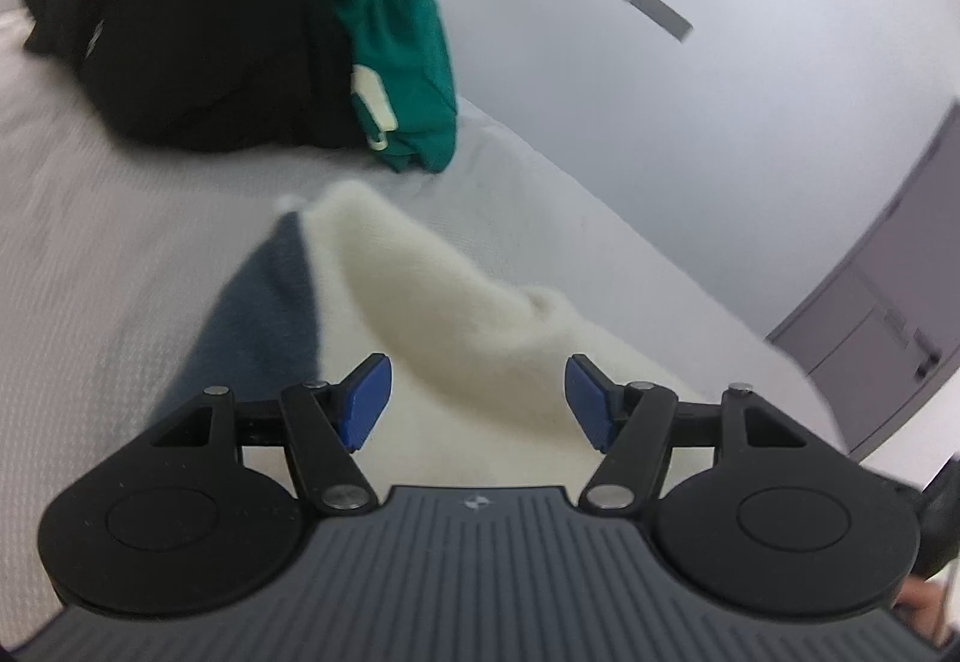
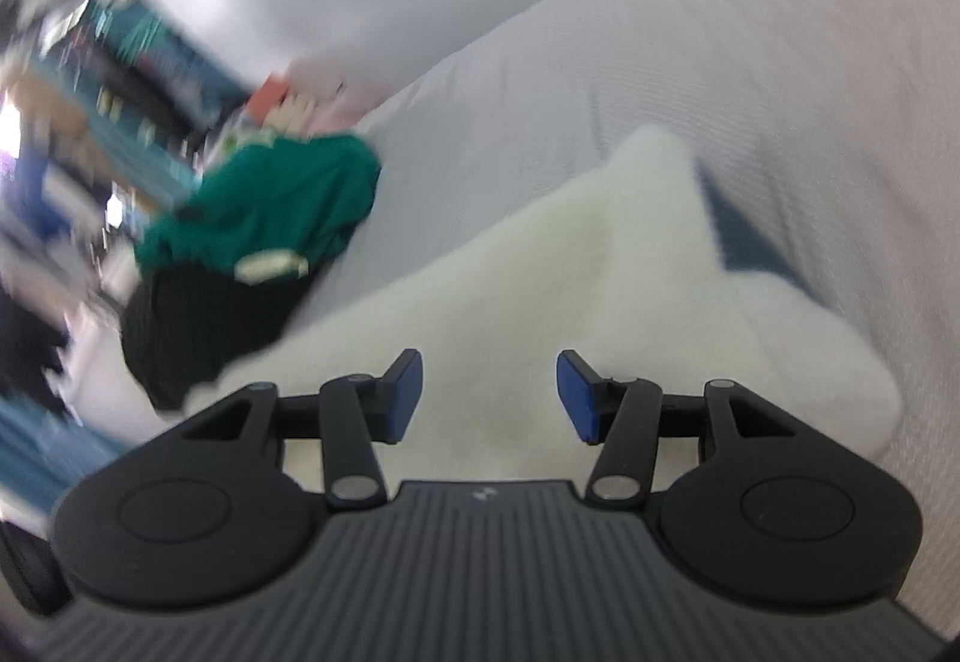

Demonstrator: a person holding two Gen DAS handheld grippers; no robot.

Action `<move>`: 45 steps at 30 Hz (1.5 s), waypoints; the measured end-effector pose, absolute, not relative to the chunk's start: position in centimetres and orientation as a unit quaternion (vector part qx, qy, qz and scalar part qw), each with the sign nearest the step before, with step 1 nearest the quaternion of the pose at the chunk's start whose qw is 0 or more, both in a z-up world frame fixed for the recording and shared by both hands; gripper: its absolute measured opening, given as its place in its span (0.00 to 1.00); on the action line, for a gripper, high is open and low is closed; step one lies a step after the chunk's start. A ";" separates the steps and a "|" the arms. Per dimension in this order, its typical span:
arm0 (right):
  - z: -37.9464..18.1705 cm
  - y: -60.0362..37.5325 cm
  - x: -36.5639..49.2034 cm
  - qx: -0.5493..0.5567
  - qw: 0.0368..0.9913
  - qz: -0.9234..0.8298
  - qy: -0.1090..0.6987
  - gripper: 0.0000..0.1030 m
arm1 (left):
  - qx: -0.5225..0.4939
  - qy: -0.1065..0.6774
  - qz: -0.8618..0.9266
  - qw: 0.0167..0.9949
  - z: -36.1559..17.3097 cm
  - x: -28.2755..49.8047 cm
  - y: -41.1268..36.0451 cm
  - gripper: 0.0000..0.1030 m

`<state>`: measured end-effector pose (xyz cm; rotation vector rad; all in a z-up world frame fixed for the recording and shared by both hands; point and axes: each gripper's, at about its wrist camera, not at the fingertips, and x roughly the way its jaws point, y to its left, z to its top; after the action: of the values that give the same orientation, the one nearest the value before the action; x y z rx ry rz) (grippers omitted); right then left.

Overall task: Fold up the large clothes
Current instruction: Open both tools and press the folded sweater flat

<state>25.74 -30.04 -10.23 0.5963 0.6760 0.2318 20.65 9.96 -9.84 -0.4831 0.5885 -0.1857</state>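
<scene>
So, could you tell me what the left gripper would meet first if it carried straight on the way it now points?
Most likely the white fleece garment: it fills the view between the open jaws of the left gripper. Depth is unclear from this blurred view.

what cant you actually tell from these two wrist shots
- Left wrist: the near part of the cream fleece garment is hidden behind the left gripper.
- Right wrist: the shelf clutter is motion-blurred; items unreadable.
- Both: the black clothes are a dark heap, type unclear.
</scene>
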 end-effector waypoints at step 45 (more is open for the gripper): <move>-12.0 -23.9 32.4 0.070 0.955 0.095 0.270 0.52 | -0.119 0.323 -0.044 0.938 -14.6 29.6 6.6 0.69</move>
<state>32.44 -23.86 -12.03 0.1414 0.5489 0.1939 29.59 6.63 -14.61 -0.2427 0.6596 -0.0890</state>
